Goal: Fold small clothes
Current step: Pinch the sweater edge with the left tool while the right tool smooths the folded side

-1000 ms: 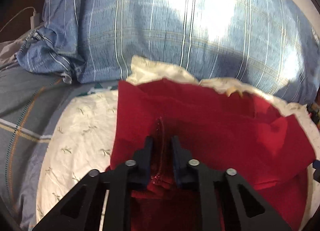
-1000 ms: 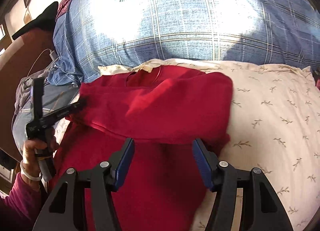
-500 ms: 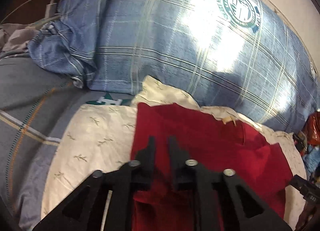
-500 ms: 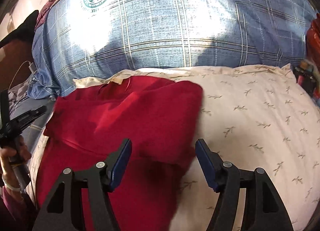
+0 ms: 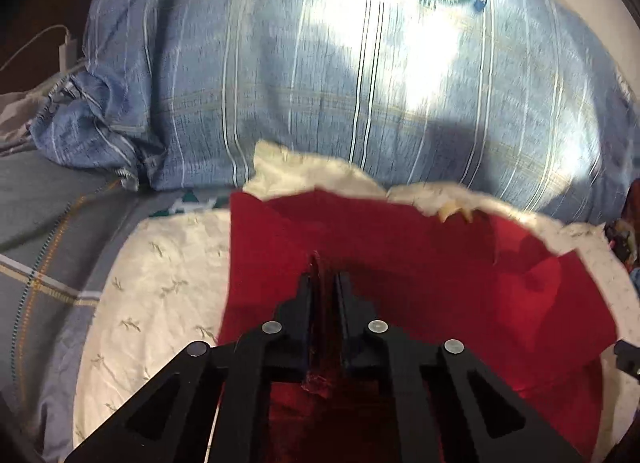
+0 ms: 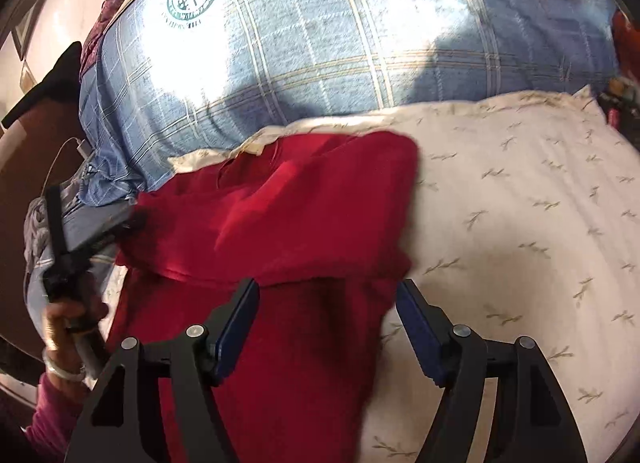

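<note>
A red garment (image 5: 400,263) lies partly folded on a cream leaf-print pillow (image 5: 160,283). My left gripper (image 5: 325,279) is shut on a raised ridge of the red cloth near its left edge. In the right wrist view the same garment (image 6: 320,203) shows a folded upper layer, and the left gripper (image 6: 132,219) grips its left side, held by a person's hand (image 6: 68,315). My right gripper (image 6: 328,287) hovers over the garment's lower right part; its jaws are opening, and the cloth lies beneath them untouched by the pads.
A big blue plaid pillow (image 6: 360,43) with a round green logo stands behind the cream pillow (image 6: 520,223). Grey plaid bedding (image 5: 48,243) lies to the left. A white charger and cable (image 5: 66,47) sit at the far left. Coloured clutter (image 6: 624,95) sits at the right edge.
The left gripper parted its fingers and drew back half a second ago, and has now closed on a ridge of the red cloth again. The right gripper's jaws have spread wider.
</note>
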`<state>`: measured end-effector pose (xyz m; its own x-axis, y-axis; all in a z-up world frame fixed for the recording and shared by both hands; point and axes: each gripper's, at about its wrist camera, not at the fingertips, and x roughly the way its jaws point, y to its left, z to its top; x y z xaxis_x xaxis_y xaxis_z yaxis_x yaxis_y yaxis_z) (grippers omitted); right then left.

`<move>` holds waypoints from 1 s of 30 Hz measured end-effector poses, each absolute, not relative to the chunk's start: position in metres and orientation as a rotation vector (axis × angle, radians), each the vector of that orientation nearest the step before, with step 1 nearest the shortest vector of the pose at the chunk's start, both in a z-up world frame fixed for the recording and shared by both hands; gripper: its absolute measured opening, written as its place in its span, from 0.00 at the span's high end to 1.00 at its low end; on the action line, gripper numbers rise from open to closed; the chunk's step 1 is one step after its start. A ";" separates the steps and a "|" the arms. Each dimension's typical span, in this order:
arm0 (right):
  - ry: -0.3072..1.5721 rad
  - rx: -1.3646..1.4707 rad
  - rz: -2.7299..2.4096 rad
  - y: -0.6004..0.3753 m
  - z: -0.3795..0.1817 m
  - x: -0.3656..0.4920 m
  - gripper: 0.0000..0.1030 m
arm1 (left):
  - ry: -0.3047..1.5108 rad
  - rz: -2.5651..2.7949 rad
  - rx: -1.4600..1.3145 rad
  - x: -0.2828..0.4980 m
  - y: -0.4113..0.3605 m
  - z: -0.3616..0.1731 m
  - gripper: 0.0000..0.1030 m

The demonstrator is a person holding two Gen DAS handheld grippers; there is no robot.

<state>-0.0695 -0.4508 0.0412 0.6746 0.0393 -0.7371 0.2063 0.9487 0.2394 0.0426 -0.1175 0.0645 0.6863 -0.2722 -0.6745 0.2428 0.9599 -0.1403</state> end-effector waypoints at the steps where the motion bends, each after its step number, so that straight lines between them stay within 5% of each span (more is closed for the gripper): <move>1: 0.819 0.311 -0.107 -0.452 0.043 -0.070 0.29 | 0.738 -0.295 -0.067 0.041 -0.113 0.072 0.96; 15: 0.846 0.322 -0.191 -0.460 0.031 -0.037 0.29 | 0.757 -0.219 -0.175 0.054 -0.077 0.067 0.95; 19: 0.876 0.136 -0.318 -0.455 0.020 -0.021 0.39 | 0.832 -0.193 -0.132 0.066 -0.084 0.050 0.94; 26: 0.878 0.103 -0.341 -0.459 0.030 -0.044 0.44 | 0.865 -0.161 -0.151 0.075 -0.084 0.049 0.52; 30: 0.789 0.122 -0.283 -0.449 0.054 -0.036 0.44 | 0.791 -0.117 -0.164 0.066 -0.072 0.062 0.50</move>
<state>-0.0364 -0.4494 0.0544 0.6695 -0.2049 -0.7140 0.2953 0.9554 0.0027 0.0660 -0.0719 0.0616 0.6976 -0.1655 -0.6971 0.0426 0.9808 -0.1902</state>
